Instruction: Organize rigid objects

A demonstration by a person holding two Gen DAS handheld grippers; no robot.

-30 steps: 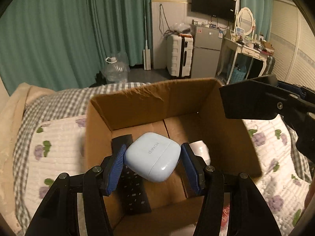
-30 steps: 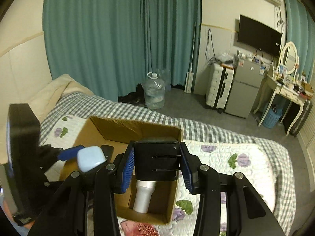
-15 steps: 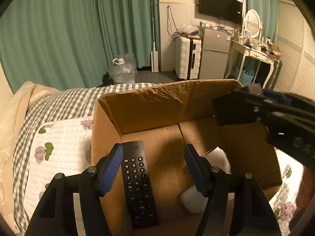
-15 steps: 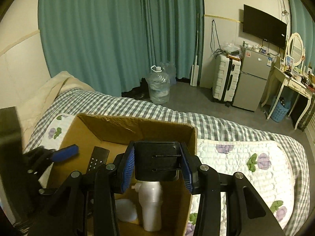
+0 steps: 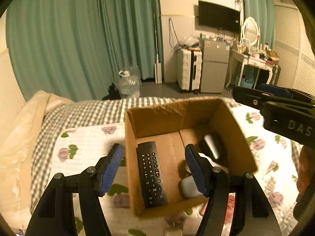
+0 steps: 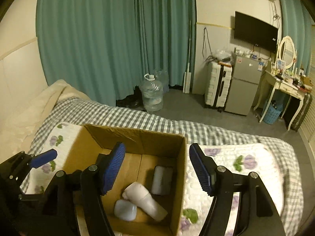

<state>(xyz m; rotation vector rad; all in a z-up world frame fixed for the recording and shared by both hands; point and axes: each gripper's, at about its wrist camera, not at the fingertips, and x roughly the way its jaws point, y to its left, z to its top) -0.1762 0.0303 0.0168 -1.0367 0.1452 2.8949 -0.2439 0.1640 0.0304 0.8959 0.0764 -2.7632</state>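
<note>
the left hand-held gripper [image 5: 153,169] hangs spread and empty over the cardboard box [image 5: 232,122] on the bed [image 6: 246,153], straddling its left wall. inside lie a black remote [image 5: 151,173] along that wall, a pale earbud case [image 6: 125,210], a white bottle [image 6: 145,198] on its side and a dark flat device [image 6: 162,180]. the right hand-held gripper [image 6: 157,169] is spread wide, empty, astride the right wall.
</note>
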